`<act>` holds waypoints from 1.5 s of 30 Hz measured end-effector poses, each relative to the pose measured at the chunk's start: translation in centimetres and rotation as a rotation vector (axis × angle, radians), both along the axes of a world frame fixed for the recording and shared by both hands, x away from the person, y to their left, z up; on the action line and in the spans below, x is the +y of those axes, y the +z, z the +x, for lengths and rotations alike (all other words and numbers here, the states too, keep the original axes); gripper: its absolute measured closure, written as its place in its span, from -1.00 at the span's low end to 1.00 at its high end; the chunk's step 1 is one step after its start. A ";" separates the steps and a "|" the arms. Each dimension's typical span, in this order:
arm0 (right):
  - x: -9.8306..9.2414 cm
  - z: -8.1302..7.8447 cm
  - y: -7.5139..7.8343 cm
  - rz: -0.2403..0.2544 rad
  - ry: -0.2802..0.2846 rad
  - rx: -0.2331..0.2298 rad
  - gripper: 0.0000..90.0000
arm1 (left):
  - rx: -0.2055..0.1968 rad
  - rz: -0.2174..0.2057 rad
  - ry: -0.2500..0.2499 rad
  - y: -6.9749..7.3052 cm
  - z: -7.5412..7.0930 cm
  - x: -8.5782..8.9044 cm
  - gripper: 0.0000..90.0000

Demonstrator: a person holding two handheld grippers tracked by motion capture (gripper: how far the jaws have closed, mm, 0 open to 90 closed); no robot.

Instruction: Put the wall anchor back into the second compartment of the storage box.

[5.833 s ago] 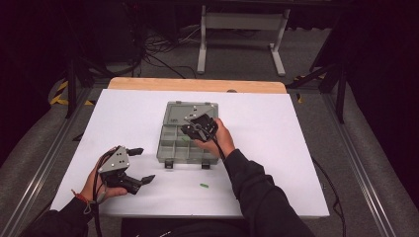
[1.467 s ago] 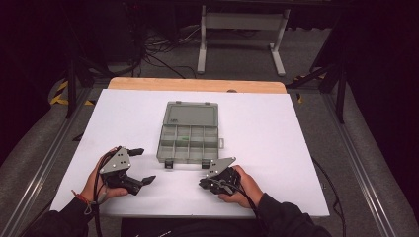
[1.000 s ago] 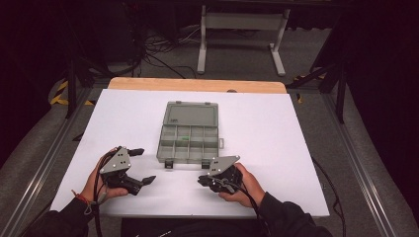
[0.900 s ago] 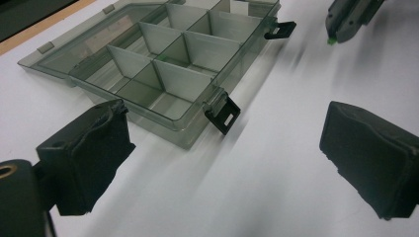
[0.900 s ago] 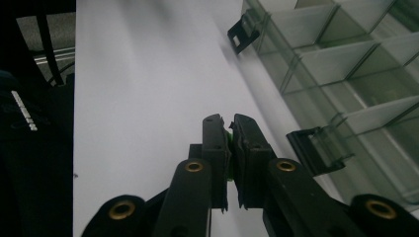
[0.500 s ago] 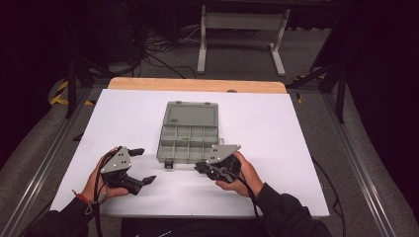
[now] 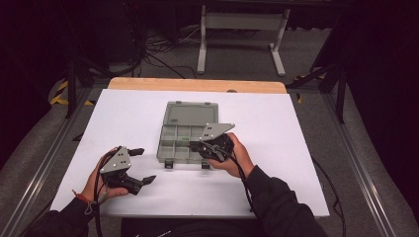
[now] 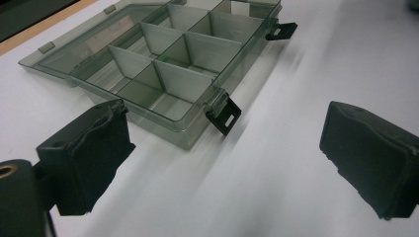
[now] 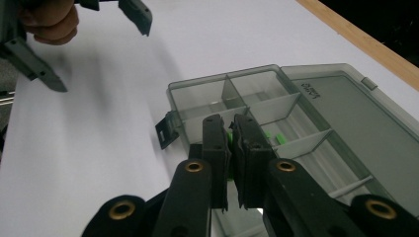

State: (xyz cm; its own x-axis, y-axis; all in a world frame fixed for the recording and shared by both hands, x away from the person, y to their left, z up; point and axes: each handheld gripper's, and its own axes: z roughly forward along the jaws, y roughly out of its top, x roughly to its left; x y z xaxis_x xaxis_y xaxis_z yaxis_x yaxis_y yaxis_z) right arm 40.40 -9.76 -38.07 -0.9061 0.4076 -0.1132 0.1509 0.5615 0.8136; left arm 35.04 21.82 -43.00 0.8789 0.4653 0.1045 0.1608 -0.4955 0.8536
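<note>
A clear grey organizer box (image 7: 191, 114) lies open in the middle of the white table, lid folded back. My right gripper (image 7: 195, 146) hovers over the box's near compartments. Its jaws (image 9: 231, 133) are shut on a small green piece (image 9: 230, 137), which shows only as a sliver between the pads. More small green pieces (image 9: 276, 139) lie in a compartment just beyond the jaw tips. My left gripper (image 7: 145, 165) rests at the table's front left, held by a hand. It stands open (image 8: 225, 163) with nothing between the jaws and points toward the box (image 8: 163, 74).
Two black latches (image 8: 223, 116) stick out from the box's near wall. The left gripper (image 9: 91, 47) also shows far off in the right gripper view. A wooden strip (image 7: 197, 85) edges the table's far side, with stands and cables on the floor beyond.
My right gripper has risen from the table's front and moved toward the box, and now hangs over its near compartments. The left gripper has kept still.
</note>
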 end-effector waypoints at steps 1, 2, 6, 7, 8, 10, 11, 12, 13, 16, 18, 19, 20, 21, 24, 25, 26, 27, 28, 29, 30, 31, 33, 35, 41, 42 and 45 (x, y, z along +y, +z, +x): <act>0.1 0.3 0.0 0.003 -0.006 0.006 0.89 | -0.001 0.000 0.000 0.0 0.0 0.0 -0.87; 0.2 0.5 0.0 0.005 -0.009 0.008 0.89 | -0.001 0.001 0.000 0.0 0.0 0.0 -0.87; 0.8 1.7 0.0 -0.007 -0.030 0.001 0.89 | 0.001 -0.001 -0.002 0.0 0.0 0.0 -0.87; 0.9 1.9 0.0 -0.012 -0.032 0.001 0.89 | 0.000 0.000 -0.002 0.0 0.0 0.0 -0.87; 1.1 2.2 -0.1 -0.015 -0.036 0.006 0.89 | 0.000 0.000 -0.002 0.0 0.0 0.0 -0.87; 1.4 2.7 -0.2 -0.018 -0.042 0.013 0.89 | 0.000 -0.003 -0.002 0.0 0.0 0.0 -0.87; 1.5 3.0 -0.2 -0.017 -0.048 0.019 0.89 | -0.003 -0.003 -0.001 0.0 0.0 0.0 -0.87; 1.5 3.0 -0.2 -0.017 -0.048 0.019 0.89 | -0.003 -0.003 -0.001 0.0 0.0 0.0 -0.87; 1.8 3.4 -0.2 -0.019 -0.056 0.022 0.89 | -0.008 -0.002 -0.001 0.0 0.0 0.0 -0.87; 2.0 3.9 -0.3 -0.021 -0.066 0.023 0.89 | -0.014 -0.004 0.003 0.1 0.0 0.1 -0.87; 2.3 4.4 -0.5 -0.025 -0.076 0.027 0.89 | -0.010 -0.006 0.004 0.1 0.0 0.2 -0.87; 2.5 4.5 -0.6 -0.029 -0.077 0.029 0.89 | -0.008 -0.007 0.003 0.1 0.0 0.1 -0.87; 2.6 4.6 -0.6 -0.032 -0.081 0.031 0.89 | -0.007 -0.005 0.000 0.1 0.0 0.1 -0.87; 2.7 4.8 -0.7 -0.033 -0.083 0.033 0.89 | -0.007 -0.005 0.000 0.1 0.0 0.1 -0.87; 3.1 5.2 -0.8 -0.040 -0.089 0.039 0.89 | -0.008 -0.008 0.000 0.1 0.0 0.1 -0.87; 3.3 5.4 -0.8 -0.048 -0.090 0.036 0.89 | -0.008 -0.009 0.001 0.1 0.0 0.1 -0.87; 3.5 5.5 -0.9 -0.049 -0.094 0.042 0.89 | -0.008 -0.009 0.001 0.1 0.0 0.1 -0.87; 3.6 5.6 -0.9 -0.050 -0.092 0.047 0.89 | -0.009 -0.010 0.000 0.1 0.0 0.2 -0.87; 3.8 5.8 -1.0 -0.060 -0.092 0.040 0.89 | -0.011 -0.009 -0.001 0.1 0.0 0.2 -0.87; 3.9 5.9 -1.1 -0.065 -0.094 0.044 0.89 | -0.009 -0.011 -0.003 0.1 -0.1 0.2 -0.87; 3.9 5.9 -1.1 -0.065 -0.094 0.044 0.89 | -0.009 -0.011 -0.003 0.1 -0.1 0.2 -0.87; 4.1 6.0 -1.2 -0.069 -0.095 0.045 0.89 | -0.010 -0.011 -0.003 0.1 -0.1 0.2 -0.87; 4.3 6.2 -1.4 -0.072 -0.100 0.050 0.89 | -0.008 -0.014 -0.003 0.1 -0.1 0.2 -0.87; 4.5 6.4 -1.6 -0.079 -0.101 0.050 0.89 | -0.011 -0.014 -0.003 0.1 -0.1 0.2 -0.87; 4.7 6.8 -2.0 -0.087 -0.112 0.060 0.89 | -0.007 -0.016 -0.008 0.1 -0.1 0.2 -0.87; 4.7 6.9 -2.0 -0.082 -0.112 0.064 0.89 | -0.004 -0.015 -0.010 0.1 0.0 0.2 -0.87; 4.9 7.0 -2.1 -0.089 -0.115 0.066 0.89 | -0.006 -0.017 -0.011 0.1 0.1 0.3 -0.87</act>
State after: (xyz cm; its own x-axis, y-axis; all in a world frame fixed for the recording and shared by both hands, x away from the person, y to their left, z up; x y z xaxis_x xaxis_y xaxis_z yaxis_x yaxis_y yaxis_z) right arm 47.43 -4.90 -40.21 -0.8610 0.4997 -0.0954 0.2696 0.6072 0.7474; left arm 35.13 22.09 -42.92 0.8832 0.4577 0.1023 0.1500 -0.4825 0.8630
